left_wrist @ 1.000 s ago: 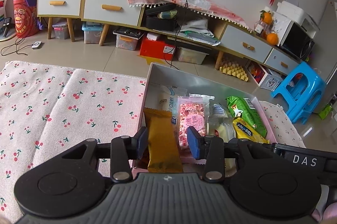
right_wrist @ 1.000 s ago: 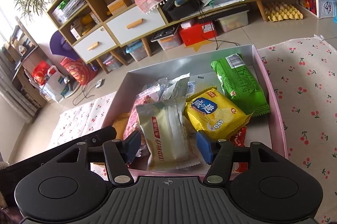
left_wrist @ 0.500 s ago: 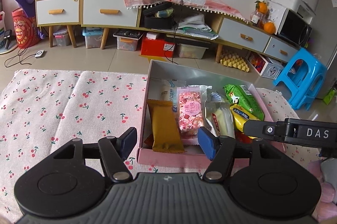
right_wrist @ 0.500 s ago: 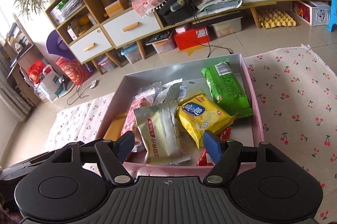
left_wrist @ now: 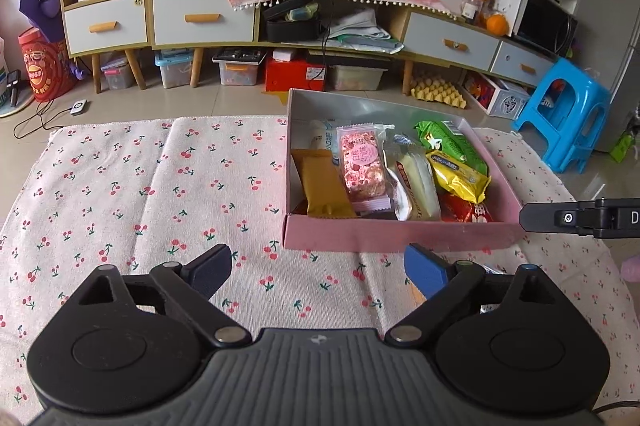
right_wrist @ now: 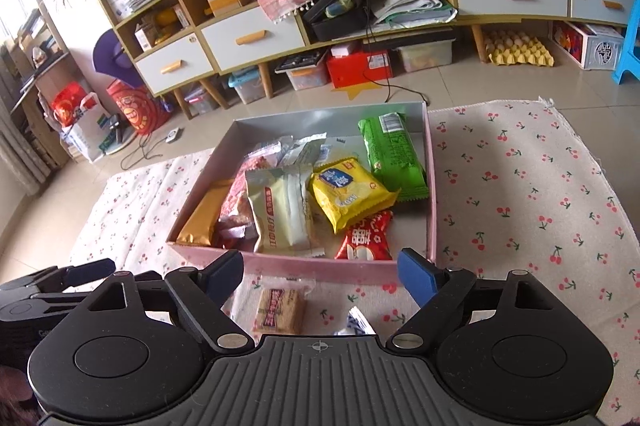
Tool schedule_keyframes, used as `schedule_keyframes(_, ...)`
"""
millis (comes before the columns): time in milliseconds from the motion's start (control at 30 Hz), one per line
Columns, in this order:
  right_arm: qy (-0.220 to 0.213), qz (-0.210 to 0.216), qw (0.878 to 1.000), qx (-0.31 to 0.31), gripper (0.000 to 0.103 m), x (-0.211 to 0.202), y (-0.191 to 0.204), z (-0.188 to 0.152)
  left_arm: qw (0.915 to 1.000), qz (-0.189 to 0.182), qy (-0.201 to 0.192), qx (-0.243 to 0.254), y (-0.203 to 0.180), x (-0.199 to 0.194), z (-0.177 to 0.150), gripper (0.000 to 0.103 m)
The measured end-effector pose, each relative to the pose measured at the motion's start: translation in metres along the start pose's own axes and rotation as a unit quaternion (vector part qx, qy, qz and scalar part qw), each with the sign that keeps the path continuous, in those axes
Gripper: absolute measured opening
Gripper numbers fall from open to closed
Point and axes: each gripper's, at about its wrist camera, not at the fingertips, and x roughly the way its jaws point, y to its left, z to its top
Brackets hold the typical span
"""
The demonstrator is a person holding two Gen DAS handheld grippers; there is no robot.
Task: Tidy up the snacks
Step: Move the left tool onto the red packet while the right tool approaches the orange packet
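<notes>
A pink box (left_wrist: pixel 400 236) (right_wrist: pixel 312 268) on the cherry-print cloth holds several snack packs: a gold one (left_wrist: pixel 324 185) (right_wrist: pixel 200 222), a pink one (left_wrist: pixel 362 165), a cream one (right_wrist: pixel 280 214), a yellow one (right_wrist: pixel 348 191), a green one (right_wrist: pixel 394 153) and a red one (right_wrist: pixel 366 238). My left gripper (left_wrist: pixel 318 268) hangs short of the box's near wall, its jaws opening with nothing between them. My right gripper (right_wrist: pixel 320 276) is also opening and empty, over a tan cracker pack (right_wrist: pixel 278 312) and a white wrapper (right_wrist: pixel 358 322) lying on the cloth outside the box.
The cherry cloth (left_wrist: pixel 140 193) stretches left of the box and also right of it (right_wrist: pixel 520 185). Beyond are tiled floor, a low cabinet with drawers (left_wrist: pixel 200 21), storage bins and a blue stool (left_wrist: pixel 568 113). The other gripper's tip (left_wrist: pixel 580 220) shows at the right edge.
Both grippers pulled back out of the box and opened wide. The gold pack and the cream pack that lay between the jaws now rest in the box.
</notes>
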Motion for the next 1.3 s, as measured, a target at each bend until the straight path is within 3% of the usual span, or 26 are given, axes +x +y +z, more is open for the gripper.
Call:
schedule_keyframes(333,0.033,-0.012,0.998,-0.056,0.090,-0.021,-0.007,-0.042,0.9977,-0.034,0.018,0.056,-0.015,-0.016,-0.029,0.098)
schedule_keyframes(567,0.054,-0.024,0.993,-0.107,0.090,-0.029,-0.012,-0.079,0.9899,-0.074,0.043,0.114,-0.034,-0.017,-0.058,0.098)
schedule_keyframes(700,0.067,-0.025,0.988,-0.136,0.090,-0.031,-0.015,-0.099,0.9820,-0.106,0.052,0.148,-0.044,-0.017,-0.070,0.098)
schedule_keyframes(833,0.073,-0.024,0.985,-0.157,0.090,-0.032,-0.018,-0.114,0.9683,-0.169,0.057,0.175,-0.053,-0.019,-0.078,0.098)
schedule_keyframes(933,0.084,-0.017,0.982,-0.166,0.090,-0.030,-0.021,-0.122,0.9574,-0.194,0.064,0.204,-0.063,-0.021,-0.089,0.098)
schedule_keyframes(1167,0.090,-0.004,0.979,-0.183,0.091,-0.027,-0.018,-0.128,0.9403,-0.191,0.071,0.272,-0.082,-0.018,-0.102,0.093)
schedule_keyframes(1267,0.091,-0.001,0.978,-0.186,0.093,-0.025,-0.016,-0.129,0.9371,-0.184,0.074,0.287,-0.084,-0.018,-0.104,0.085)
schedule_keyframes(1300,0.093,0.001,0.978,-0.188,0.093,-0.024,-0.015,-0.129,0.9367,-0.179,0.072,0.292,-0.084,-0.018,-0.105,0.076)
